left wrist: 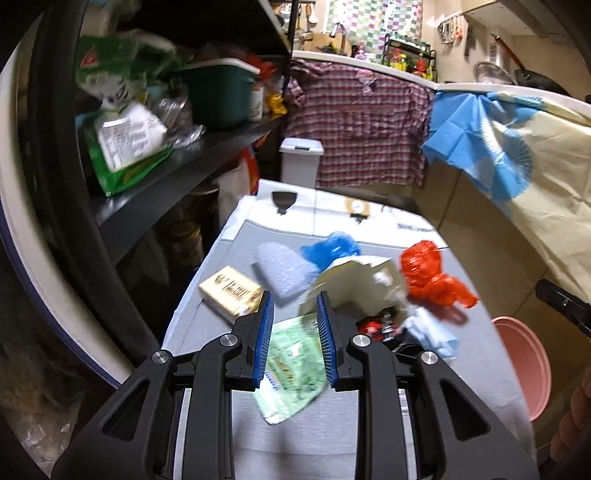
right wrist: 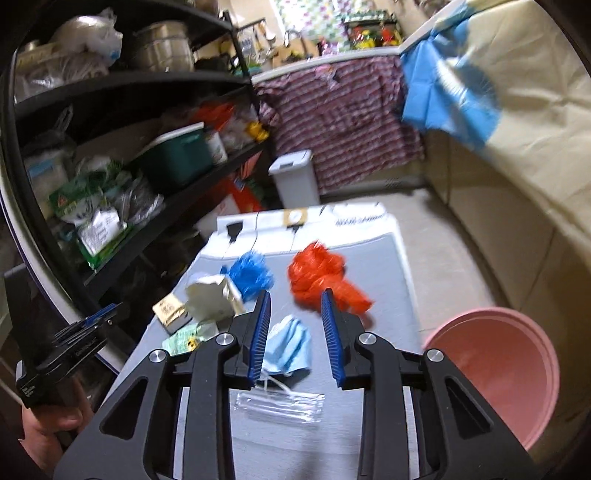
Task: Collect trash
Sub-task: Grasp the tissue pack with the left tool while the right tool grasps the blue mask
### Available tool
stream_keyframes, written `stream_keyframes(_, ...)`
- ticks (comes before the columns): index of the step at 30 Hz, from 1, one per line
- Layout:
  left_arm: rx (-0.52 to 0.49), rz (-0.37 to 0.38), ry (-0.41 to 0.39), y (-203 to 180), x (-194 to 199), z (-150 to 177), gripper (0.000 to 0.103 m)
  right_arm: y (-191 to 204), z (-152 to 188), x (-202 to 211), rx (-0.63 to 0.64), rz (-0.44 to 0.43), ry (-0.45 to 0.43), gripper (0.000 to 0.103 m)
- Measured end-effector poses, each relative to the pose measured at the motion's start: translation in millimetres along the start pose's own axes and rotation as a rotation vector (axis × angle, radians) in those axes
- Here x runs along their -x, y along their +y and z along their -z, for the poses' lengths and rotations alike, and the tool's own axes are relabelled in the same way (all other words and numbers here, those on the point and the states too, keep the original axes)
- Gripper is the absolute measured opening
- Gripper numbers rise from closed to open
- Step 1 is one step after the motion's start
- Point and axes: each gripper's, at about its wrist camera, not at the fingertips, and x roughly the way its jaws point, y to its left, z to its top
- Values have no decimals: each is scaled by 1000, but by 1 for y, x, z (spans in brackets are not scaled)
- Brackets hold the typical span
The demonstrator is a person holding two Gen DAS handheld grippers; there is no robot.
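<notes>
My left tool hung spread over the grey counter, gripping nothing, with the green wrapper lying flat between its fingers, long axis running roughly 11 to 5 o'clock. My right tool, likewise spread and empty, framed the pale blue face mask, while the pink bin sat on the floor at its 3 o'clock, so I judged each tool nearest its own piece.

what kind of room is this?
Probably a home kitchen or utility corner: a top-load washing machine used as the work surface, black storage shelves packed with groceries, and utensils hanging over a counter.
</notes>
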Motion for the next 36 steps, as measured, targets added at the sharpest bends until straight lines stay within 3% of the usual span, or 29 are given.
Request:
stream_keyframes(3,28,-24,26,13,-15,3,24,0,6,-22,-22,-19,32,31)
stream_keyframes(5,45,-34,51,20,-28,6,26,-1,11,-40,-23,-32,71,37)
stream_keyframes(8,55,-49,77,24,-45,7,40,-6,17,-61,-50,-56,127,41)
stream_keyframes(11,81,-70,101,29,-61,7,45,-10,20,-77,-59,-83,172,47)
stream_keyframes(22,190,-139,142,47,-110,0,46,-3,35,-109,-28,-121,279,48)
stream_keyframes(24,218,-158,153,52,-118,-2,47,-1,38,-113,-15,-123,295,46)
stream_keyframes(26,252,-173,176,58,-126,-2,52,-1,40,-116,-5,-121,312,34)
stream_keyframes(32,306,-124,227,61,-140,5,57,0,42,-116,19,-137,322,16)
stream_keyframes(36,322,-83,245,58,-144,8,55,2,41,-116,23,-134,319,13)
